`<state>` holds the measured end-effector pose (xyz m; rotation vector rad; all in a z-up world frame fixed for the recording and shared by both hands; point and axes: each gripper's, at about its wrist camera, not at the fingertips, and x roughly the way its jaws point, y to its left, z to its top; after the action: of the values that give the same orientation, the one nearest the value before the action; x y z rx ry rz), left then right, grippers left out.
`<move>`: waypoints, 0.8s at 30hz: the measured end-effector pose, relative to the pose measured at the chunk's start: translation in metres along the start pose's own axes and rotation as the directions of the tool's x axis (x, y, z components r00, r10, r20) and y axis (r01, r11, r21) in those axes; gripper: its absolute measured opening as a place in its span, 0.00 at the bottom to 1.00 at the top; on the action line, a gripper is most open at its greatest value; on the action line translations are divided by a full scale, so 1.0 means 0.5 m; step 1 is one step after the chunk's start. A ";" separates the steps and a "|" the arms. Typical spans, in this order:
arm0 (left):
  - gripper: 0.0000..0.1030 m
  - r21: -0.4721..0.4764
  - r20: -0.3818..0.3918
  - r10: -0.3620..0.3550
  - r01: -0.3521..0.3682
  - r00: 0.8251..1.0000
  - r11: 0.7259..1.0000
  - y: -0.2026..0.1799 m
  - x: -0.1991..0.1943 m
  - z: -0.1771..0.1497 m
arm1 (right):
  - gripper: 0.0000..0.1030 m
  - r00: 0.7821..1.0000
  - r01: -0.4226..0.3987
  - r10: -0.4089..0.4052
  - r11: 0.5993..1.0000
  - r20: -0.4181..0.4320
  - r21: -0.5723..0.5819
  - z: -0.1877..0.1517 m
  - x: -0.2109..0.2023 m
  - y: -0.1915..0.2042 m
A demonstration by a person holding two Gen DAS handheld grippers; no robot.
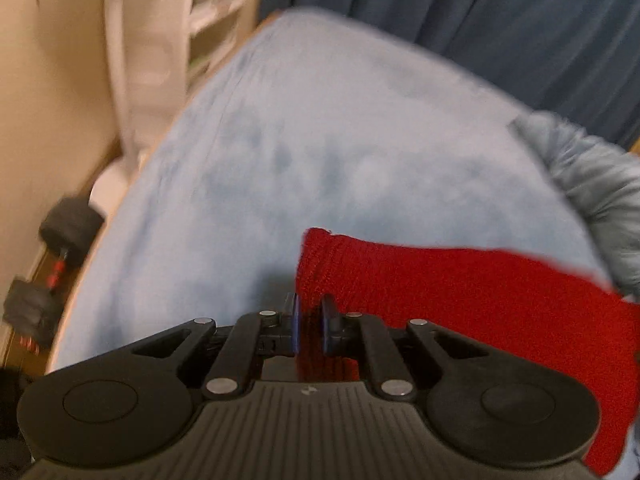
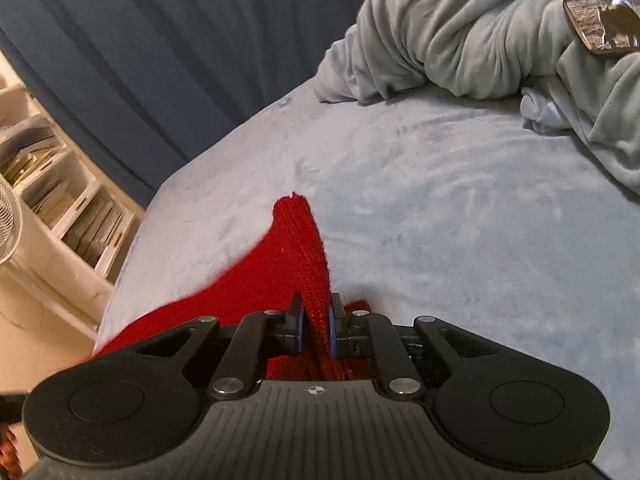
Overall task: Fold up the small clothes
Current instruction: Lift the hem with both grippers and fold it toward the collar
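Both grippers are clamping the same red knit cloth (image 1: 460,304): the left gripper (image 1: 312,324) is pinching one corner between its blue pads while the rest is stretching away to its right, and the right gripper (image 2: 316,326) is squeezing a raised ridge of the cloth, which is trailing off to its left. Ahead of both, the wide pale blue bed (image 2: 440,208) is lying under the cloth, with dark blue curtains (image 1: 480,8) hanging beyond it. Far ahead and to the right of the right gripper a crumpled grey blanket (image 2: 460,28) is heaping up, while a dumbbell (image 1: 52,264) is sitting on the floor left of the left gripper.
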<state>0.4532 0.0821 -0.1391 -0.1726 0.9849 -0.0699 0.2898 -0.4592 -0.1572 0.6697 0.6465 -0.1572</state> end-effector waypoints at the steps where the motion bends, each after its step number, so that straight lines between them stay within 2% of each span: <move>1: 0.11 -0.006 -0.030 0.007 -0.008 1.000 1.000 0.002 0.032 -0.007 | 0.11 0.998 0.042 -0.042 0.999 -0.039 -0.006 -0.008 0.033 -0.007; 3: 0.13 -0.005 -0.076 0.038 -0.039 0.996 0.999 -0.001 0.094 -0.030 | 0.11 0.984 0.133 -0.137 0.990 -0.111 -0.042 -0.033 0.097 -0.022; 6: 0.32 -0.006 -0.017 0.084 -0.084 0.996 0.996 -0.006 0.108 -0.041 | 0.12 0.985 0.131 -0.130 0.991 -0.115 -0.004 -0.049 0.115 -0.040; 8: 0.73 -0.017 0.002 0.126 -0.126 0.992 0.992 0.007 0.095 -0.041 | 0.14 0.987 0.113 -0.110 0.993 -0.115 0.017 -0.045 0.108 -0.046; 9: 0.79 -0.024 0.009 0.138 -0.138 0.990 0.990 0.015 0.083 -0.042 | 0.18 0.988 0.104 -0.100 0.994 -0.119 0.024 -0.044 0.102 -0.049; 10: 0.81 -0.034 0.018 0.125 -0.124 0.992 0.992 0.028 0.068 -0.043 | 0.22 0.988 0.099 -0.093 0.994 -0.127 0.044 -0.041 0.093 -0.054; 12: 0.81 -0.062 0.019 0.051 -0.049 0.999 0.997 0.049 0.027 -0.053 | 0.36 0.988 0.091 -0.076 0.989 -0.136 0.113 -0.037 0.065 -0.064; 14: 0.83 -0.076 -0.002 -0.016 0.016 1.000 0.997 0.061 -0.012 -0.077 | 0.45 0.990 0.068 -0.047 0.985 -0.136 0.158 -0.043 0.027 -0.075; 15: 0.84 -0.079 -0.015 -0.047 0.046 0.999 0.996 0.064 -0.027 -0.094 | 0.46 0.989 0.064 -0.041 0.984 -0.140 0.164 -0.051 0.011 -0.083; 17: 0.93 -0.081 -0.054 -0.091 0.086 0.994 0.993 0.061 -0.040 -0.131 | 0.47 0.986 0.064 -0.039 0.987 -0.164 0.150 -0.078 -0.021 -0.081; 19: 0.97 -0.068 -0.097 -0.103 0.097 0.990 0.993 0.057 -0.043 -0.169 | 0.49 0.979 0.070 -0.041 0.987 -0.200 0.142 -0.114 -0.049 -0.084; 20: 0.95 -0.054 -0.125 -0.102 0.096 0.987 0.994 0.052 -0.040 -0.186 | 0.50 0.973 0.078 -0.046 0.988 -0.226 0.137 -0.135 -0.060 -0.084; 21: 0.87 -0.034 -0.145 -0.097 0.093 0.985 0.995 0.044 -0.037 -0.201 | 0.50 0.970 0.082 -0.048 0.987 -0.239 0.135 -0.155 -0.071 -0.085; 22: 0.40 -0.018 -0.143 -0.101 0.100 0.985 0.995 0.041 -0.038 -0.212 | 0.46 0.966 0.079 -0.045 0.989 -0.254 0.124 -0.171 -0.079 -0.084; 23: 0.13 -0.023 -0.154 -0.132 0.130 0.979 0.991 0.041 -0.042 -0.217 | 0.10 0.962 0.087 -0.065 0.994 -0.265 0.072 -0.181 -0.087 -0.074; 24: 0.13 -0.048 -0.137 -0.127 0.121 0.982 0.991 0.046 -0.057 -0.217 | 0.12 0.962 0.100 -0.091 0.995 -0.257 0.023 -0.183 -0.098 -0.062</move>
<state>0.3465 0.0963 -0.1787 -0.2681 1.1157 -0.1789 0.1942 -0.4297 -0.1987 0.7000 0.9267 -0.1739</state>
